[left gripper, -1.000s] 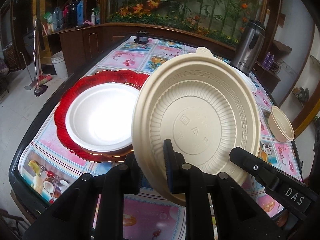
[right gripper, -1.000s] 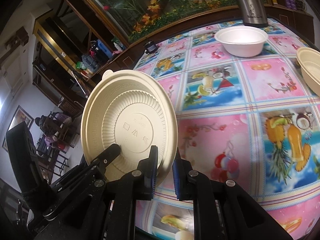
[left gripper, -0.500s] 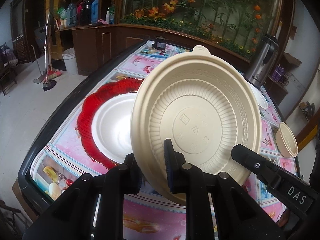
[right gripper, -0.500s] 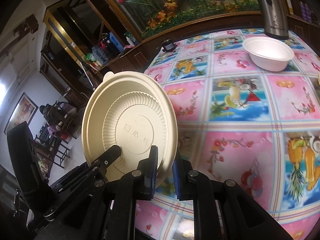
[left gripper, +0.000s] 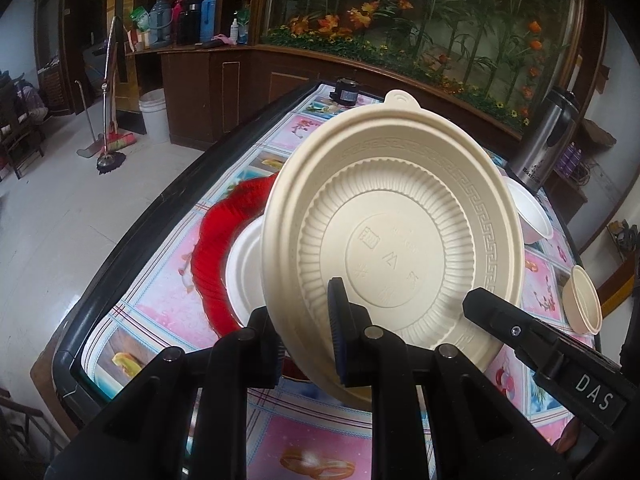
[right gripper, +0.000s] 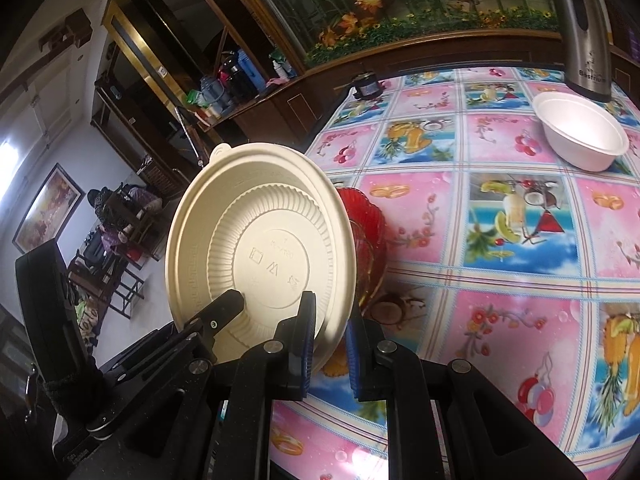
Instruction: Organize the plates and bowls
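Observation:
A cream ribbed plate [left gripper: 394, 248] is held on edge, tilted, with both grippers clamped on its lower rim. My left gripper [left gripper: 306, 344] is shut on it. My right gripper [right gripper: 328, 344] is shut on the same plate [right gripper: 260, 256], and its black tip shows in the left wrist view [left gripper: 492, 308]. Behind the cream plate a red scalloped plate [left gripper: 216, 248] lies on the table with a white plate [left gripper: 244, 272] on it. The red plate also shows in the right wrist view [right gripper: 366, 220]. A white bowl [right gripper: 580, 136] and a cream bowl [left gripper: 582, 300] stand to the right.
The table has a pink pictured cloth [right gripper: 500, 240] and a black edge [left gripper: 132, 240] on the left. A steel thermos [right gripper: 584, 28] stands at the far right, a small dark jar [left gripper: 346, 92] at the far end. Wooden cabinets stand beyond.
Both grippers have carried the cream plate to the left, so it now covers much of the red and white plates. The grip on it is unchanged.

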`<action>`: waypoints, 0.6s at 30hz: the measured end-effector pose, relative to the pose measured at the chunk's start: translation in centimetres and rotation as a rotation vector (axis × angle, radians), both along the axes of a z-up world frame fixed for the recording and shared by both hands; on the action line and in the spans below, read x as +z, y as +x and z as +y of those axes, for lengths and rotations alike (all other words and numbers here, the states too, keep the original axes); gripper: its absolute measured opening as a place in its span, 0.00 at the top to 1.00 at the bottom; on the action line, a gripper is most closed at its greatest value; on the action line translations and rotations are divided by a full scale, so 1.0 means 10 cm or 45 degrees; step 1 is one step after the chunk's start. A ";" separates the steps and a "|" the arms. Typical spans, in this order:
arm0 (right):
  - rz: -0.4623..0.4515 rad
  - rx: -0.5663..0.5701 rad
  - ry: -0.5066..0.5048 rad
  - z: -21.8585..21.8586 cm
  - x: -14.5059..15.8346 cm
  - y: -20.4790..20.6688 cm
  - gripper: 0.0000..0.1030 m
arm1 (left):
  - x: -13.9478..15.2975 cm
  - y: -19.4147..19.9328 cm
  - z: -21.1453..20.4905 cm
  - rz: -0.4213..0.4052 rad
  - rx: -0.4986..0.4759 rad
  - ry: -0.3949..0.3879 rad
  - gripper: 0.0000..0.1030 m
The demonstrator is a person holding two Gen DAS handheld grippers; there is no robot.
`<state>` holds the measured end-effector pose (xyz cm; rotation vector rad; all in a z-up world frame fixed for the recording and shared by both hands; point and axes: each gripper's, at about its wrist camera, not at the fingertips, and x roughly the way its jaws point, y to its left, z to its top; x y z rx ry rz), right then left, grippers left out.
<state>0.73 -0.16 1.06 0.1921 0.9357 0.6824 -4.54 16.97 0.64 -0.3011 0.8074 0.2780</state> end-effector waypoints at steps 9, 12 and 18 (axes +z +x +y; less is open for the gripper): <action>0.011 0.022 -0.008 0.17 0.03 0.13 0.87 | 0.04 0.09 0.15 0.006 0.021 -0.008 0.83; 0.009 0.034 -0.012 0.24 0.07 0.18 0.87 | 0.07 0.14 0.21 0.005 0.033 -0.006 0.83; 0.030 0.051 -0.016 0.35 0.07 0.26 0.87 | 0.02 0.16 0.28 0.028 0.049 -0.004 0.83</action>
